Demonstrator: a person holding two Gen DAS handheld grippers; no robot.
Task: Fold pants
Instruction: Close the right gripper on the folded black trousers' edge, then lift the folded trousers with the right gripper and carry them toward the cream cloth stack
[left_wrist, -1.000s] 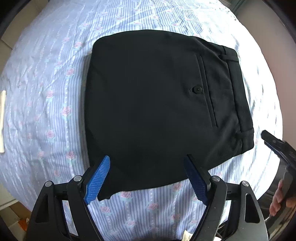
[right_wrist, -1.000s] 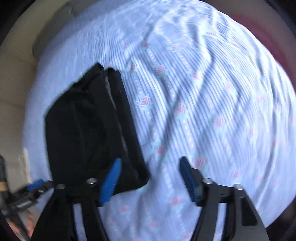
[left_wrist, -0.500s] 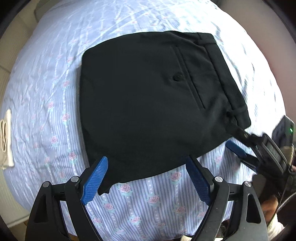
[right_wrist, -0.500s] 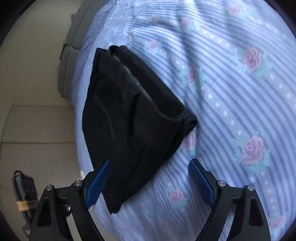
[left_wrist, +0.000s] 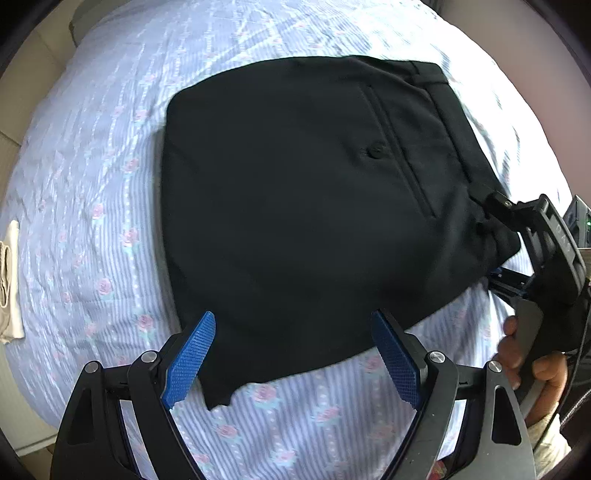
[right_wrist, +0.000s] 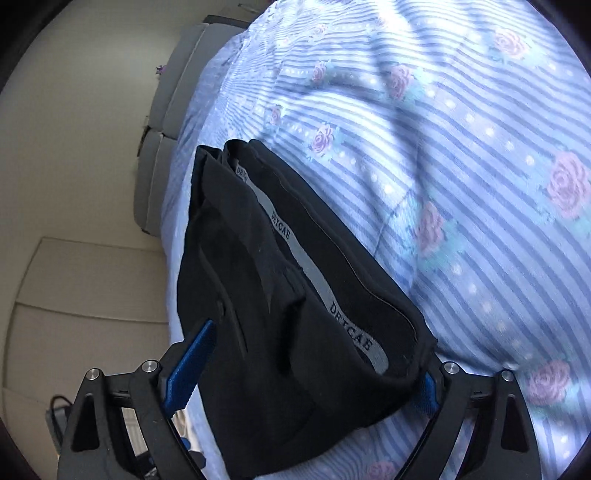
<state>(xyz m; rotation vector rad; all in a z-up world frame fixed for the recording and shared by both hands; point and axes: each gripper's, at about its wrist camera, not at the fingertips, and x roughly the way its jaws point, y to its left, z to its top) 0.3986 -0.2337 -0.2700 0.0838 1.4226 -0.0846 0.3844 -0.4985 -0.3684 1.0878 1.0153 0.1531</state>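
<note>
Black pants (left_wrist: 314, 206) lie folded into a compact rectangle on the bed (left_wrist: 92, 155), seemingly nearly done; left gripper (left_wrist: 291, 363) fingers apart above the hem, right gripper (right_wrist: 301, 367) fingers apart astride the waistband corner.

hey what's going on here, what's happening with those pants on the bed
A person holding a two-finger claw in each hand is folding a pair of black dress pants on a blue striped, rose-printed bedsheet. The pants already lie folded into a compact rectangle, back pocket and button up. The right claw is open around the waistband corner, fabric between its blue pads. The left claw is open at the near edge of the pants, gripping nothing.
</note>
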